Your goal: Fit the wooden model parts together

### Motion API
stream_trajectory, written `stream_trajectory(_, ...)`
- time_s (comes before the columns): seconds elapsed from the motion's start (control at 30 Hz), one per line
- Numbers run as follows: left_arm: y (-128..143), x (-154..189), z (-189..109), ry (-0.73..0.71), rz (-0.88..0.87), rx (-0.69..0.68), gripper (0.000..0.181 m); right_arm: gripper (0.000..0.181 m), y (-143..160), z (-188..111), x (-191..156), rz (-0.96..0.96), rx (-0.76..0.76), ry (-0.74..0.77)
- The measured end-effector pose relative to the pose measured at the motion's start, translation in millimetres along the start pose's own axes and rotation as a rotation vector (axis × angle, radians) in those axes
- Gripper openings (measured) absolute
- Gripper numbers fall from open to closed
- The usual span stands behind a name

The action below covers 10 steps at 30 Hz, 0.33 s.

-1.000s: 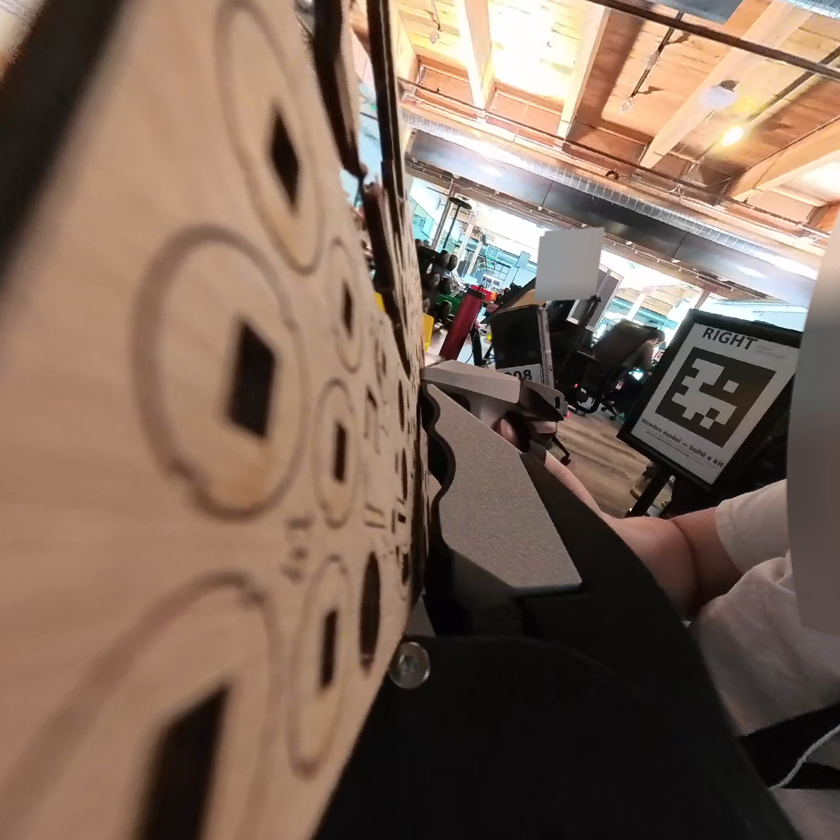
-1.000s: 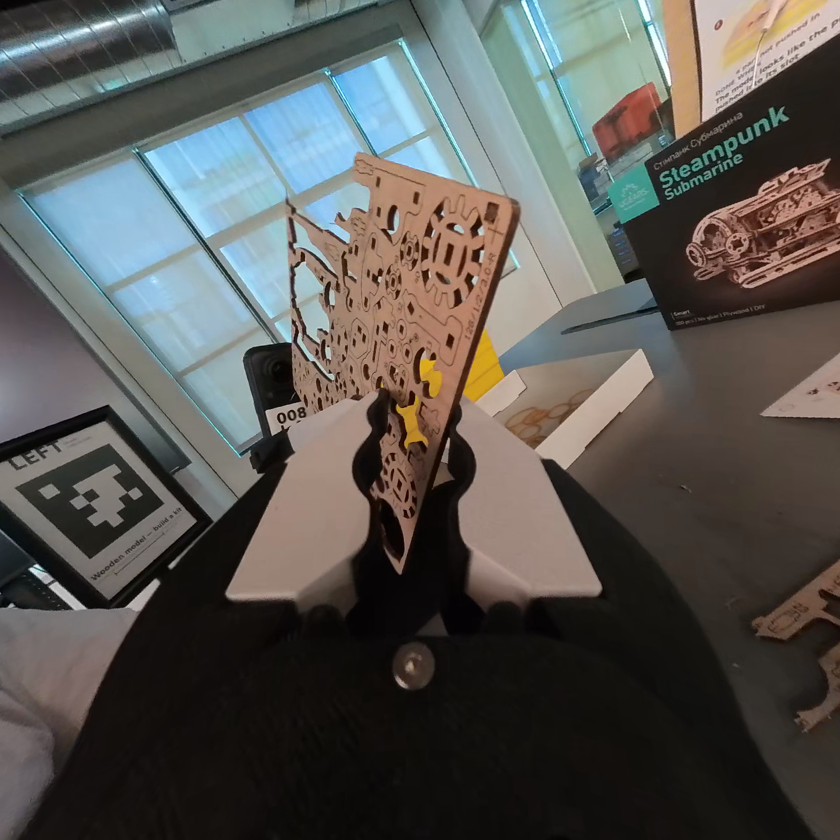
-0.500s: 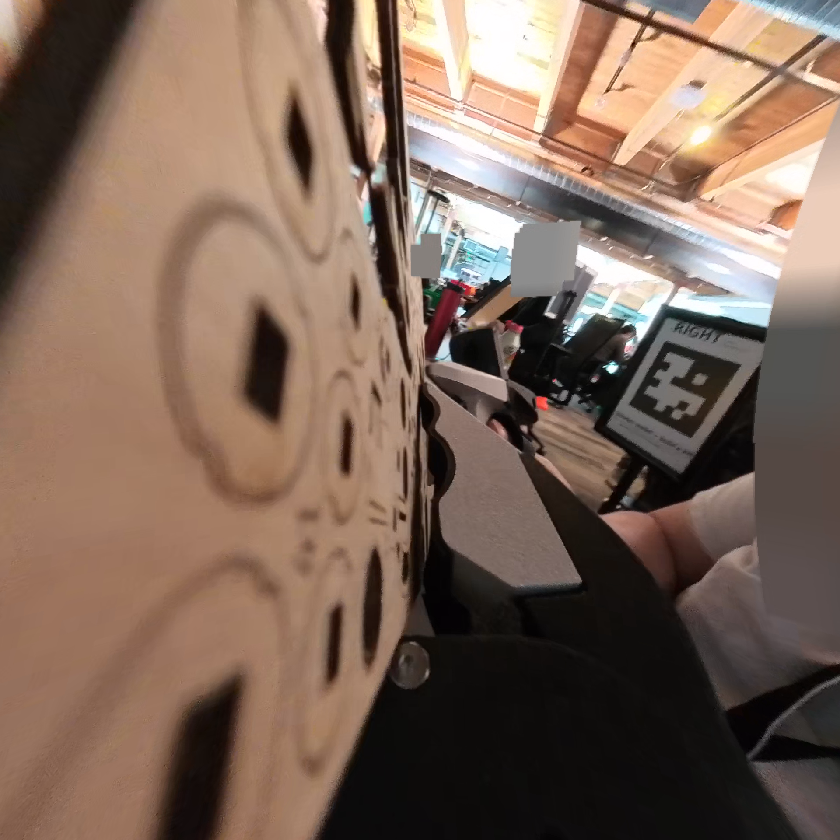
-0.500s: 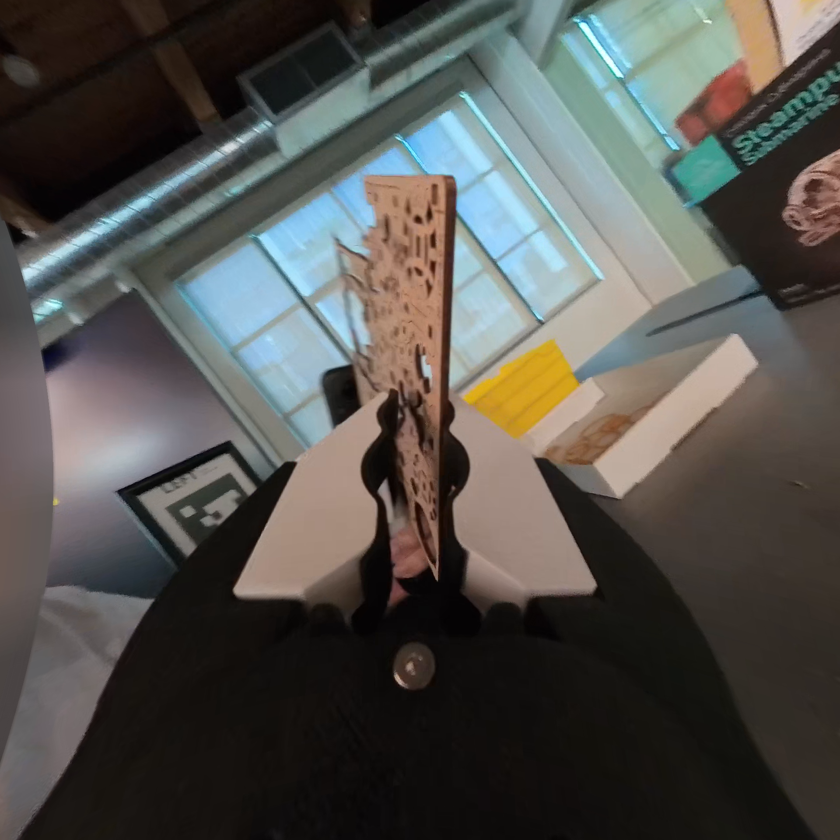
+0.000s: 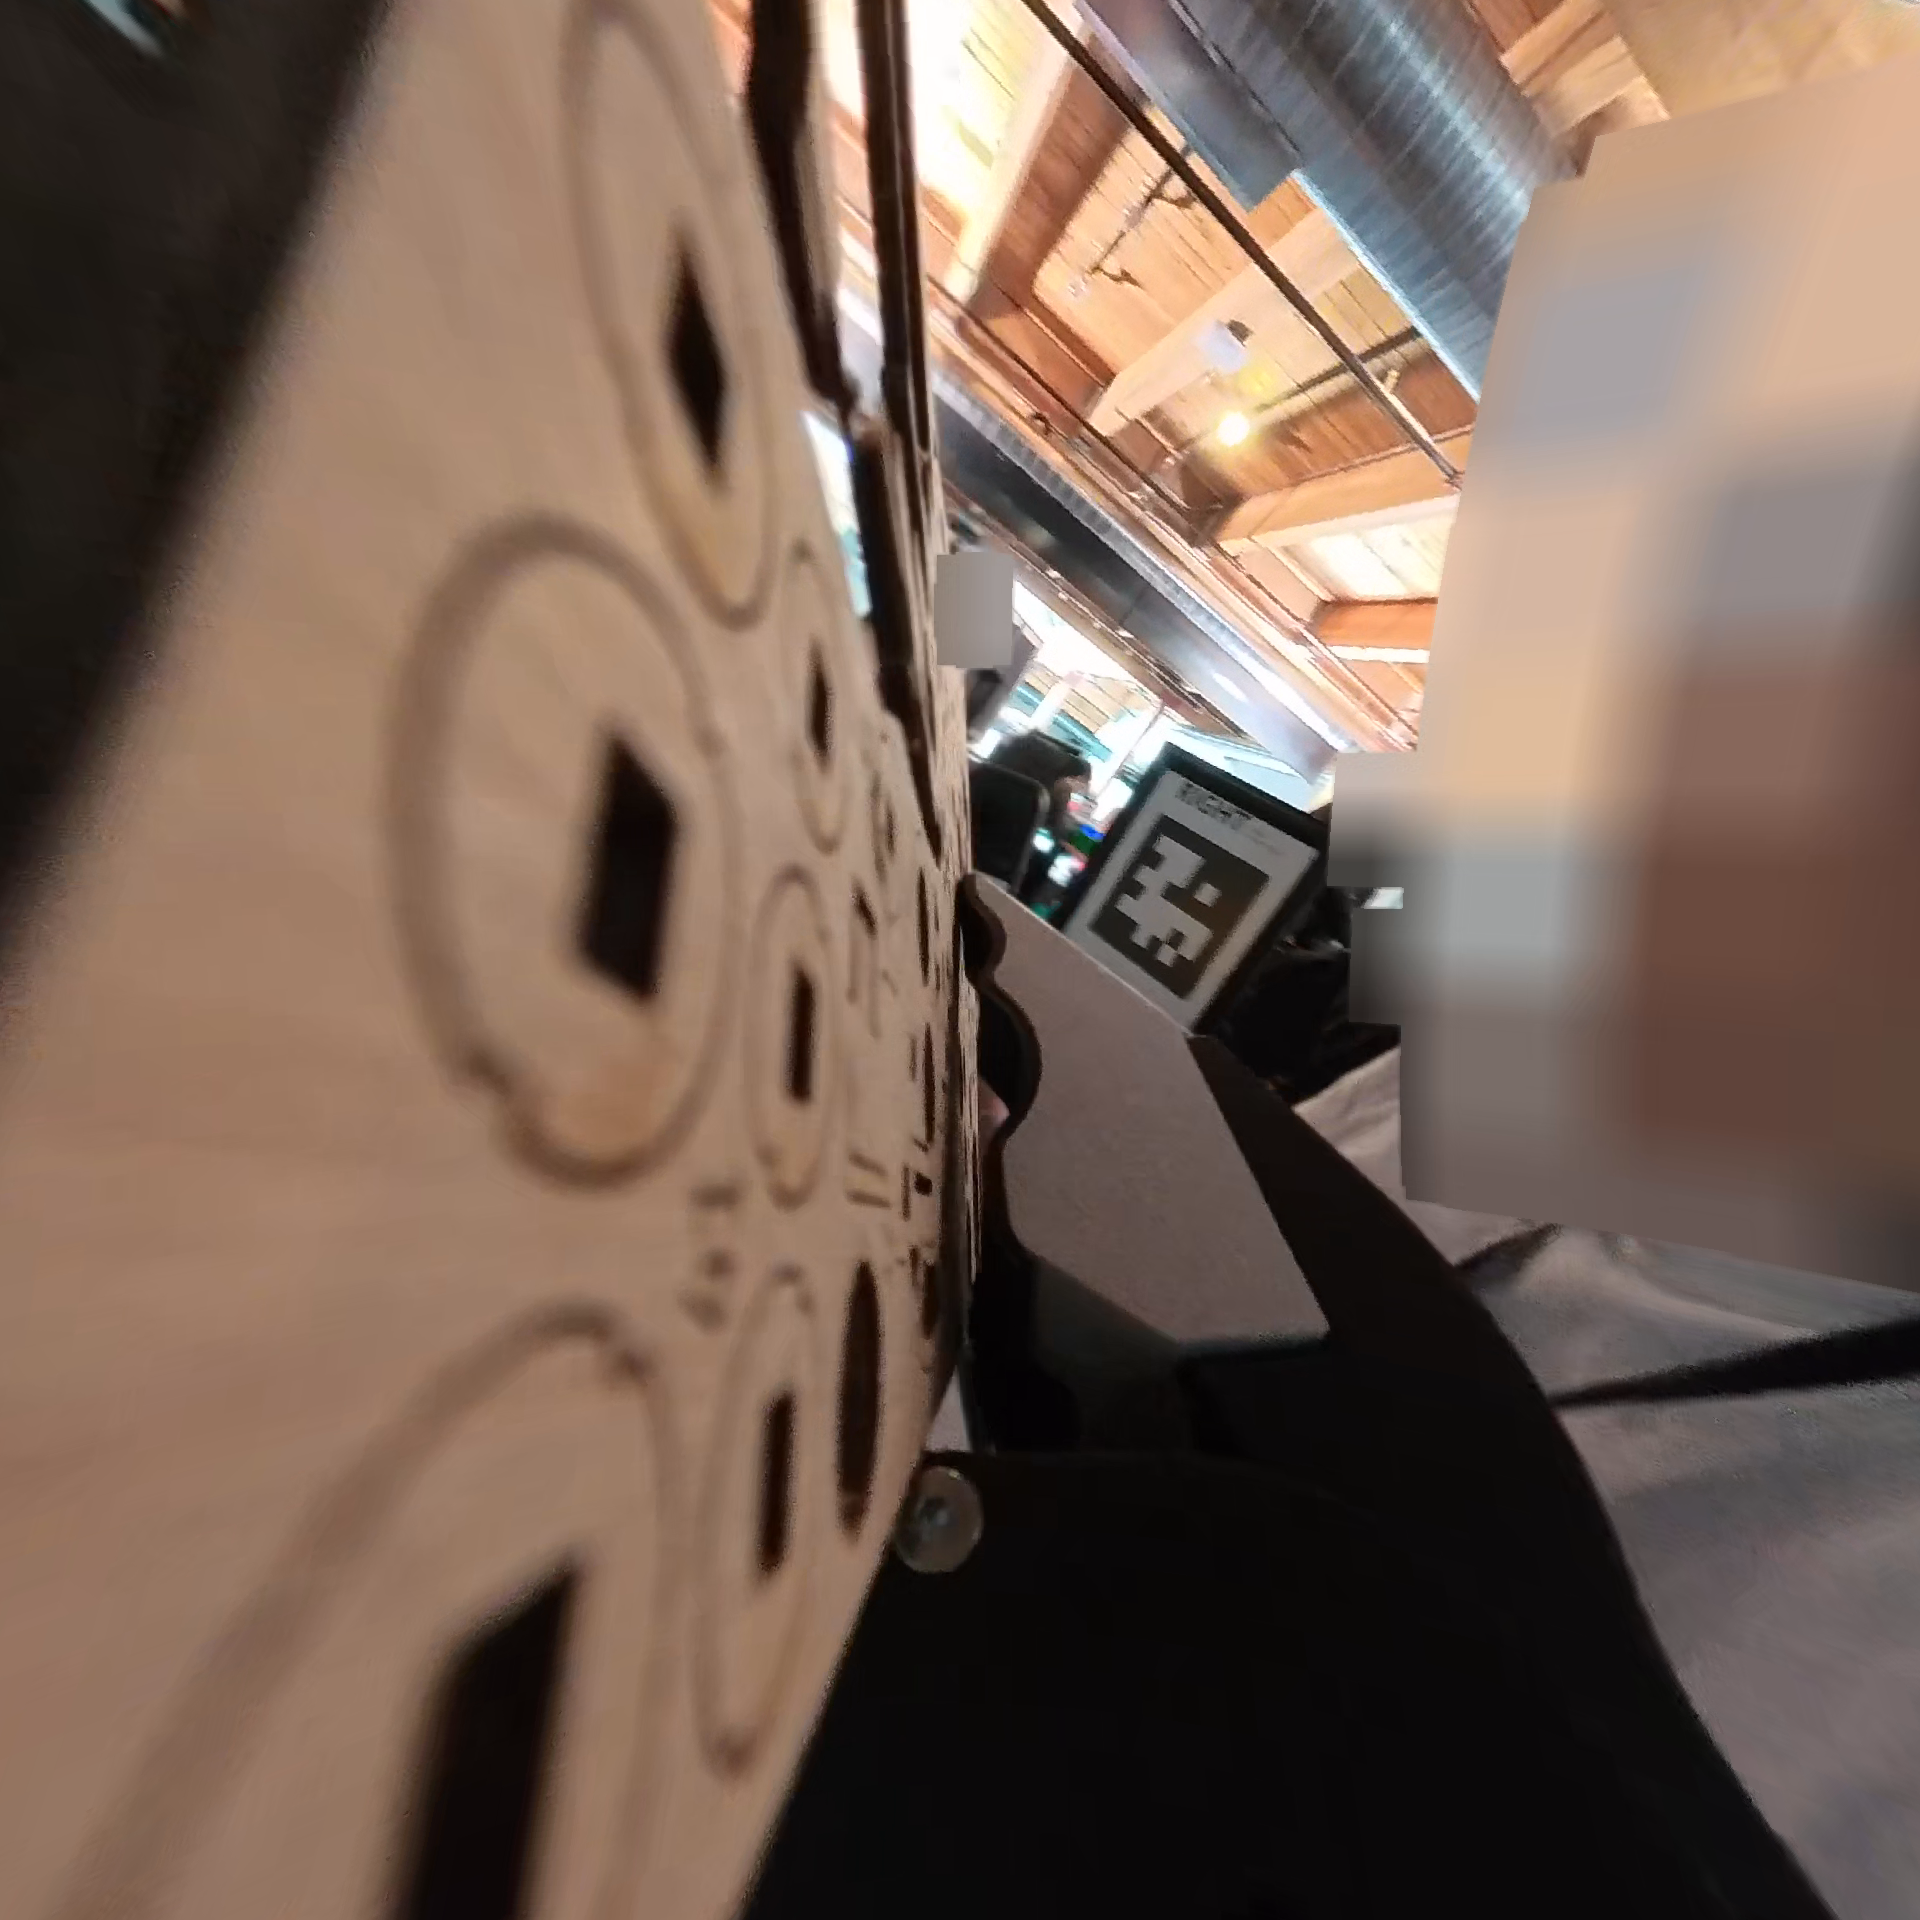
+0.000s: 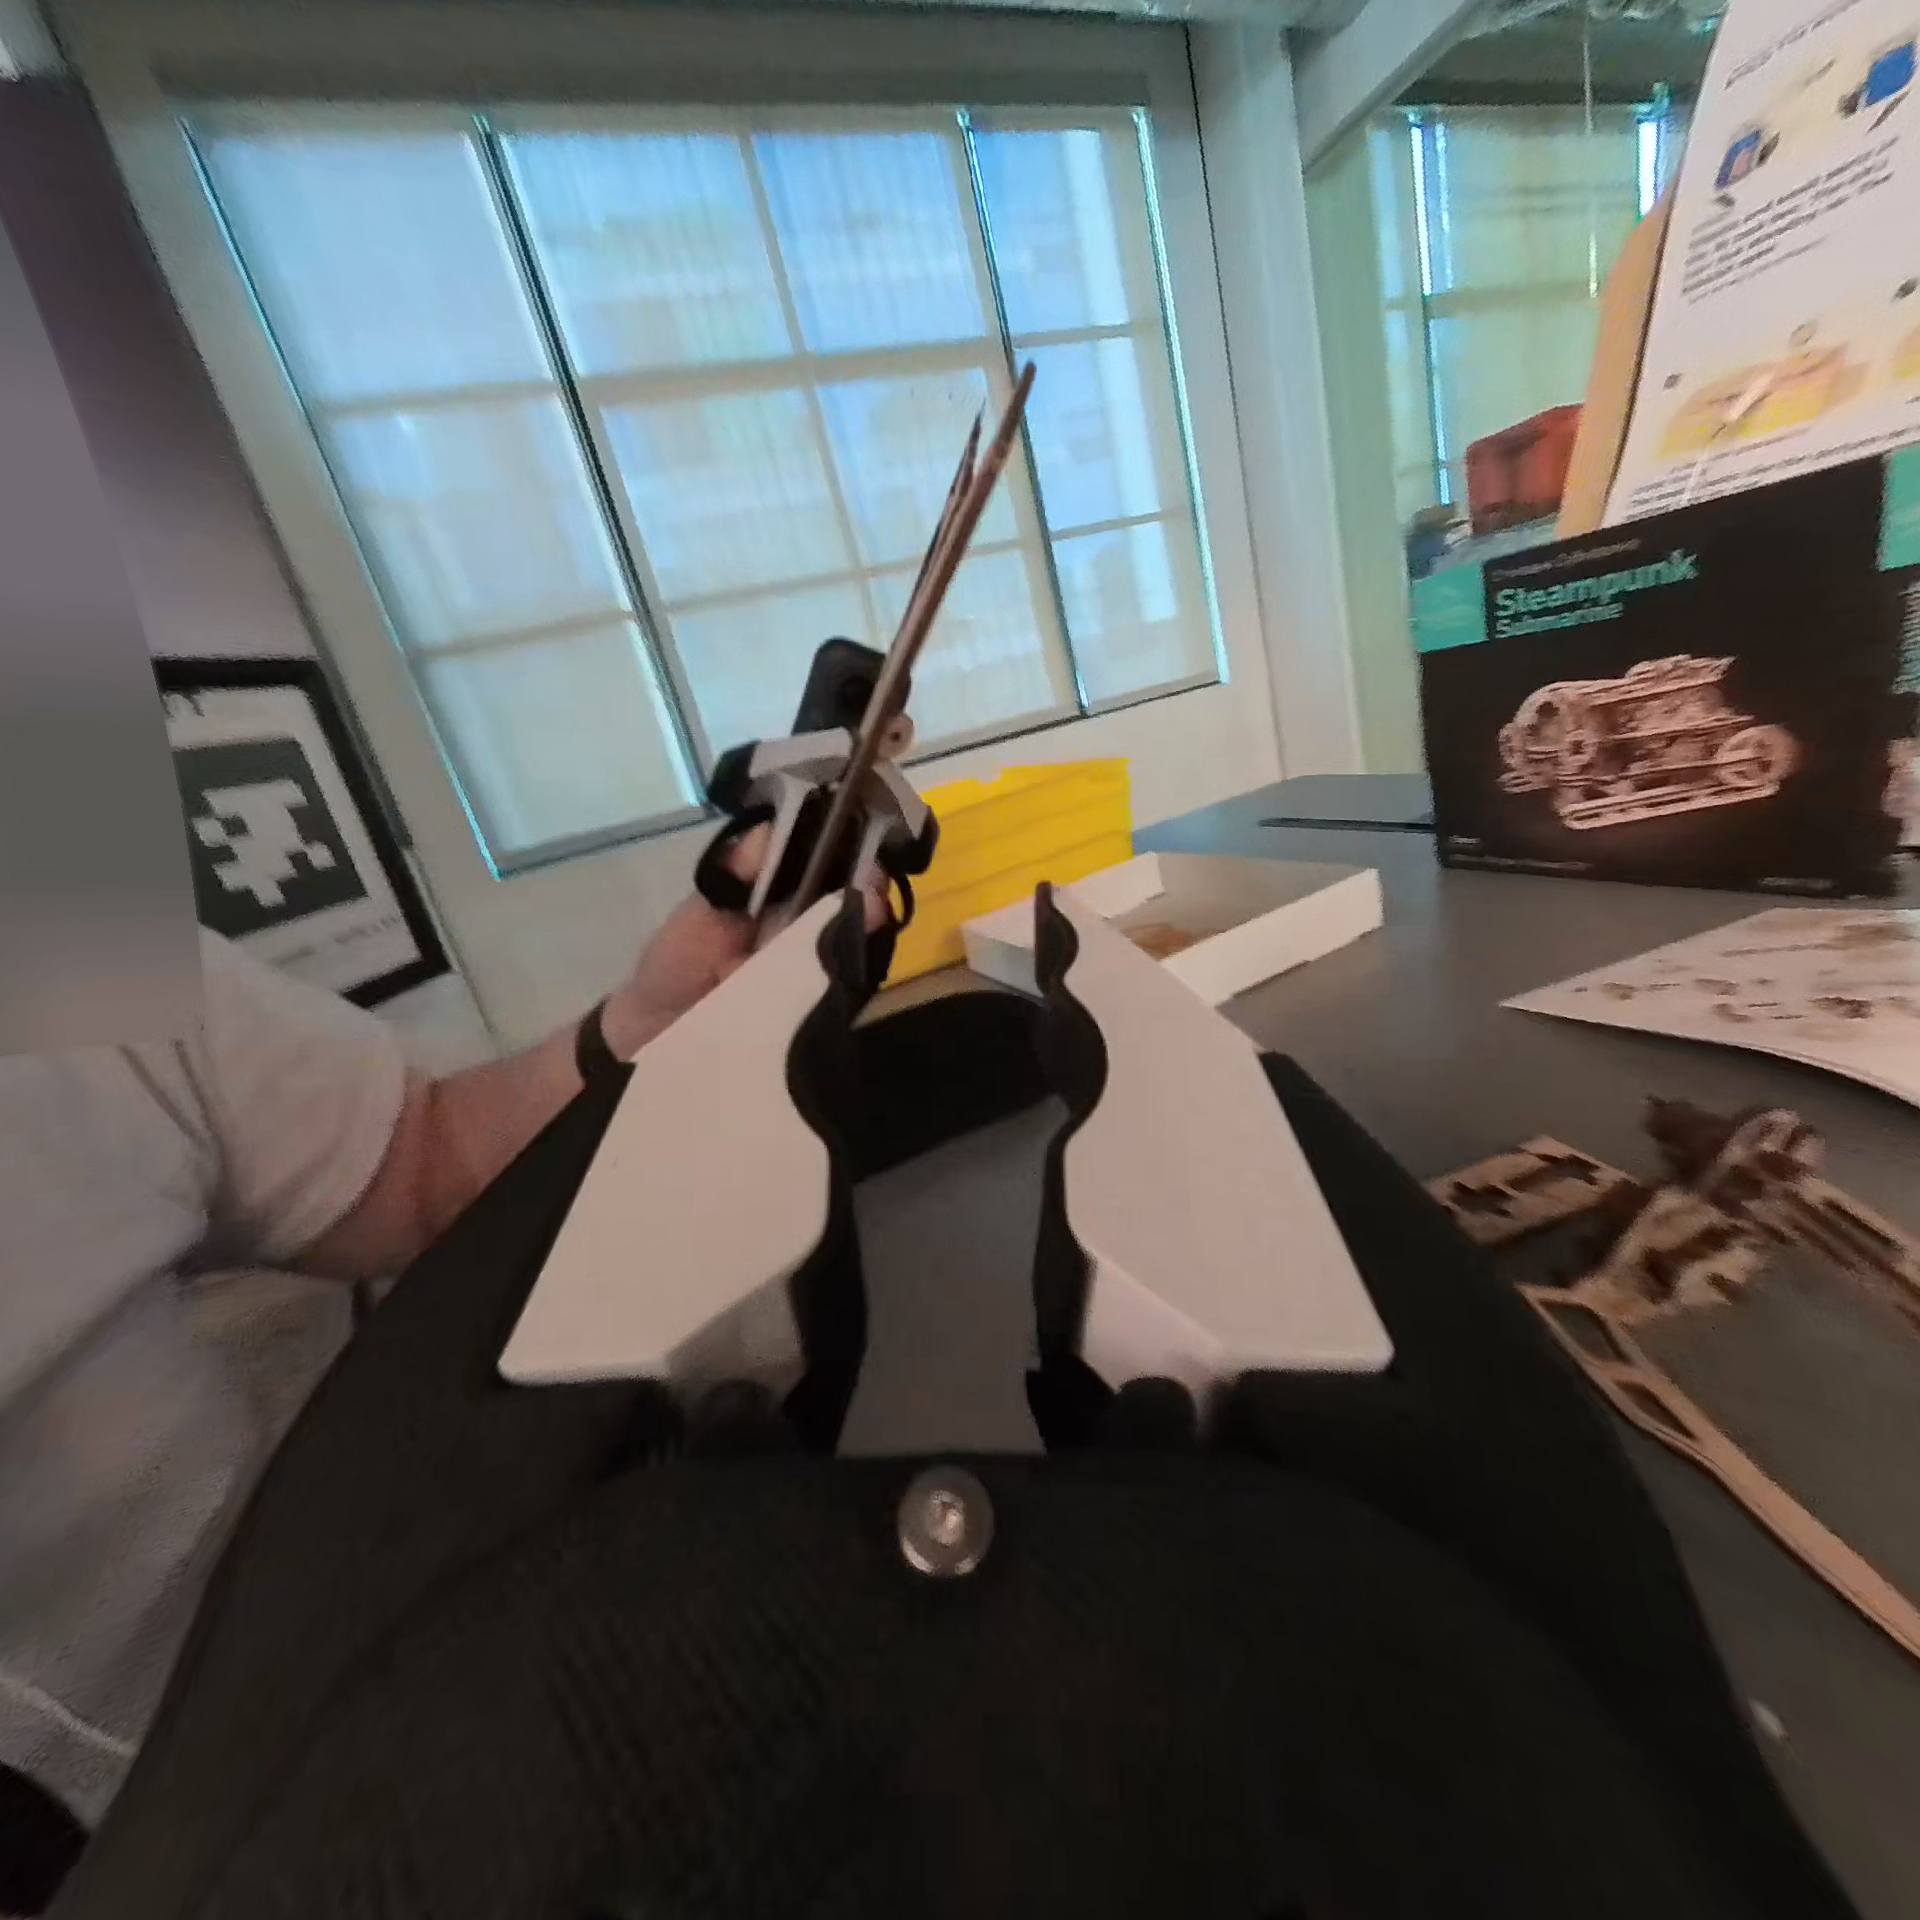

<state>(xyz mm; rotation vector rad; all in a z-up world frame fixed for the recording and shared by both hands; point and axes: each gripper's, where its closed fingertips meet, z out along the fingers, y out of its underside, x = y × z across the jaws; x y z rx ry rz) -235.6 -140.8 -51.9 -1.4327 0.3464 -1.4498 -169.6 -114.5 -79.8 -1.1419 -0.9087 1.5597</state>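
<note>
The left gripper (image 6: 831, 821) clamps the thin laser-cut wooden parts sheet (image 6: 940, 582) (edge-on) above the dark bench (image 6: 1455, 997); the right gripper (image 6: 951, 935) gapes empty. A white tray (image 6: 1288, 914) holds wooden sheets near the bench's far edge.

Print is showing on several things. A black box (image 6: 1662, 717) standing on the tabletop (image 6: 1455, 997) is carrying a teal title and a model picture. A white sheet (image 6: 1808, 249) above it is bearing small text and diagrams. Two black-framed signs (image 5: 1195, 894) (image 6: 281, 821) are showing block-pattern markers with captions. A leaflet (image 6: 1745, 997) is lying flat, too blurred to read.
</note>
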Motion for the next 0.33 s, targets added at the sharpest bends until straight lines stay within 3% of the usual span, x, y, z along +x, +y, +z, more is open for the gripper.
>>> stream_trajectory(0.13, 4, 8, 12, 0.082, -0.081, -0.057, 0.0, 0.03, 5, -15, 3, -0.082, -0.05, 0.039)
stream_trajectory(0.33, 1, 24, 36, 0.132, -0.112, -0.175, 0.0, 0.031, 11, -10, -4, -0.076, -0.074, -0.004)
